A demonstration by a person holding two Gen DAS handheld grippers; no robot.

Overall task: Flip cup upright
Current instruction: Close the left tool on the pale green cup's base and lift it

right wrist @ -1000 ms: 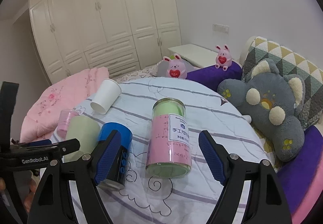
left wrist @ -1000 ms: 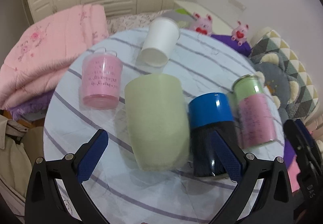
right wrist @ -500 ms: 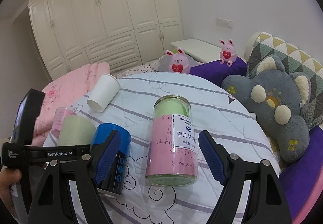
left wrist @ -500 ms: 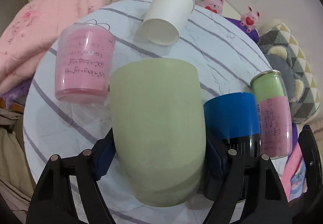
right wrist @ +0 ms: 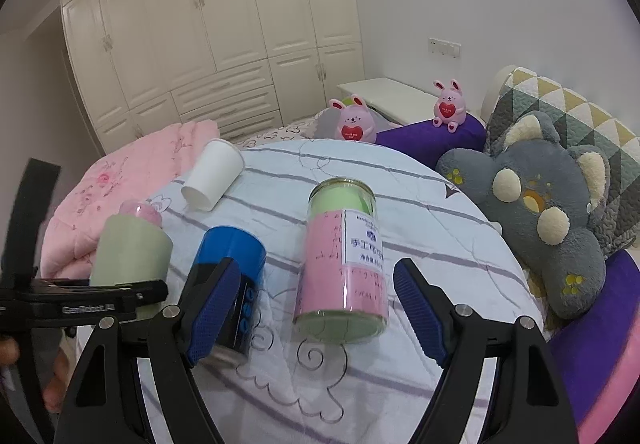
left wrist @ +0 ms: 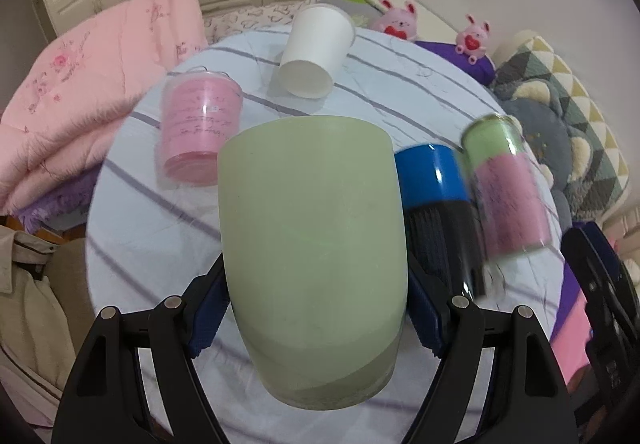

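Note:
A pale green cup (left wrist: pixel 316 252) stands upside down, flat base up, on the round striped table (left wrist: pixel 400 91). My left gripper (left wrist: pixel 316 314) is shut on it, its blue pads pressed on both sides low on the cup. The cup also shows in the right wrist view (right wrist: pixel 130 252), held by the left gripper at the table's left edge. My right gripper (right wrist: pixel 316 308) is open and empty, with its jaws either side of a tall pink-and-green jar (right wrist: pixel 344 260).
A blue-topped black container (left wrist: pixel 436 203) stands right beside the green cup. A pink jar (left wrist: pixel 200 131) is behind on the left, a white paper cup (left wrist: pixel 316 51) lies on its side at the back. Pink quilt (left wrist: pixel 80 99) left, grey plush (right wrist: pixel 540 211) right.
My left gripper moved in around the green cup and closed on it; the view then tilted and pulled back a little. My right gripper stayed open and drifted slightly.

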